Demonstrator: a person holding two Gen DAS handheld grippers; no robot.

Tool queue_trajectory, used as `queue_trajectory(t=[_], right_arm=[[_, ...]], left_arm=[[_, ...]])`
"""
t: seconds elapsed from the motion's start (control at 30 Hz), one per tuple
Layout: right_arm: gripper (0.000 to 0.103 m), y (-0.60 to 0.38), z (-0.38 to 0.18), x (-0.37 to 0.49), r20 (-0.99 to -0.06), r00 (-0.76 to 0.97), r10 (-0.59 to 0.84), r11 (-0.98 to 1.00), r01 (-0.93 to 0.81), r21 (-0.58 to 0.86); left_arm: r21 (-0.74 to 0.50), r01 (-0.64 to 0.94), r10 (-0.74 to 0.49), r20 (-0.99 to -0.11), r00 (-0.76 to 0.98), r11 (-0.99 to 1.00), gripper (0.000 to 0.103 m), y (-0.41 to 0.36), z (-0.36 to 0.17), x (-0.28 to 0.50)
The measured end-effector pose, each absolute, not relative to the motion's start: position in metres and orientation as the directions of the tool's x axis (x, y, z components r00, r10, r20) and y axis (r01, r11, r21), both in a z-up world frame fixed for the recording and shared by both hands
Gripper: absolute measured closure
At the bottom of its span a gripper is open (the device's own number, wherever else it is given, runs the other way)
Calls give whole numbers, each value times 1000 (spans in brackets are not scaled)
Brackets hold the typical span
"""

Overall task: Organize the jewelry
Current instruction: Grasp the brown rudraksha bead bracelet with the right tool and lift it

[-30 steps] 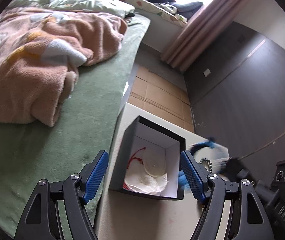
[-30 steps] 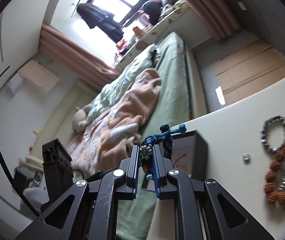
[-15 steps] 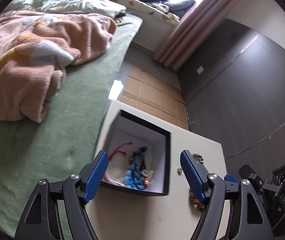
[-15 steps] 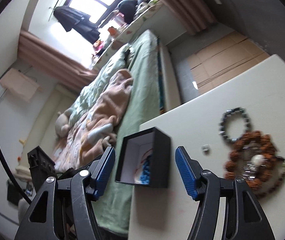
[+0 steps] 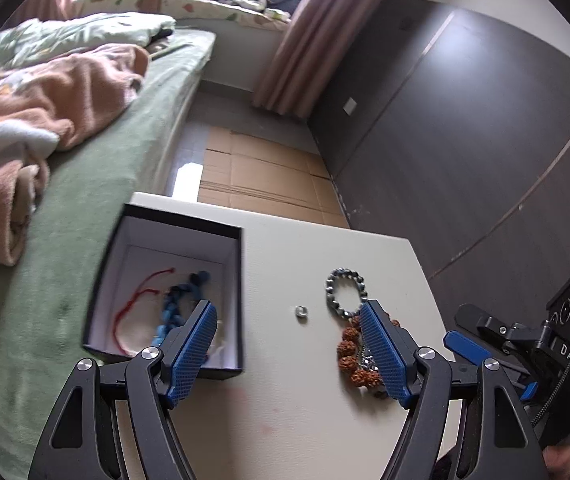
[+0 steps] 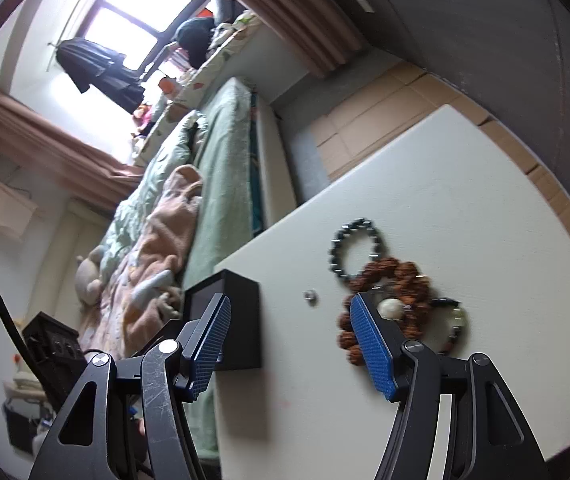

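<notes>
A black box (image 5: 183,222) with a white inside stands on the white table (image 5: 285,420). A blue beaded bracelet (image 5: 173,308) and a red cord (image 5: 137,300) lie in it. Right of the box lie a small silver ring (image 5: 301,312), a grey metal-bead bracelet (image 5: 345,292) and a brown seed-bead bracelet (image 5: 351,354). My left gripper (image 5: 291,350) is open and empty above the table. My right gripper (image 6: 291,344) is open and empty, with the box (image 6: 241,316) at its left finger and the brown bracelet (image 6: 397,280), grey bracelet (image 6: 355,248) and ring (image 6: 309,296) ahead.
A bed (image 5: 97,168) with a green sheet and a pink blanket (image 5: 17,120) runs along the table's left side. Cardboard (image 5: 257,176) covers the floor beyond the table. A dark wall (image 5: 465,152) stands to the right. The right gripper's body (image 5: 525,336) shows at right.
My right gripper opened and dropped the blue bracelet into the box, then drew back to the right over the other jewelry. My left gripper swung right, off the box.
</notes>
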State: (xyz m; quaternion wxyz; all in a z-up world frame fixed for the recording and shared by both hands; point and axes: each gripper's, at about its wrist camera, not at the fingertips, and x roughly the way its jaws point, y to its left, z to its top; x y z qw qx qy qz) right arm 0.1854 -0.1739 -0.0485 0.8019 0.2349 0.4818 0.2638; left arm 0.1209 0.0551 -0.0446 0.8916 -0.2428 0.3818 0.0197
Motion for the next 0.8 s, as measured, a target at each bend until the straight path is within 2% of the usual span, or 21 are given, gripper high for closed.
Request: queue_trajectory(t=[0.13,0.4,0.47,0.53,0.8], right_arm=[[40,-188,-56,189,-673,388,630,765,-161,623],[40,-210,-87,202,-754,312,578,804,-60,591],[43,-208,-99,204,-767,265,585,801,-40,597],[53,-206,-110,206,-769,232,596,794,-29,607],[55,-187,-127,210,-801,193,566,820,-30,572]], left_arm=[[-398,-191,-155,-688,709,897,28,41,-45,124],[-361,-147,-166,-705,690,921,42,21,-53,130],[-352,-141,-165,-709,685,926,43,17,-56,131],[-345,-136,-164,-711,683,929,43,15,-57,132],[-336,-133,-161,-717,678,932,43,14,-59,135]])
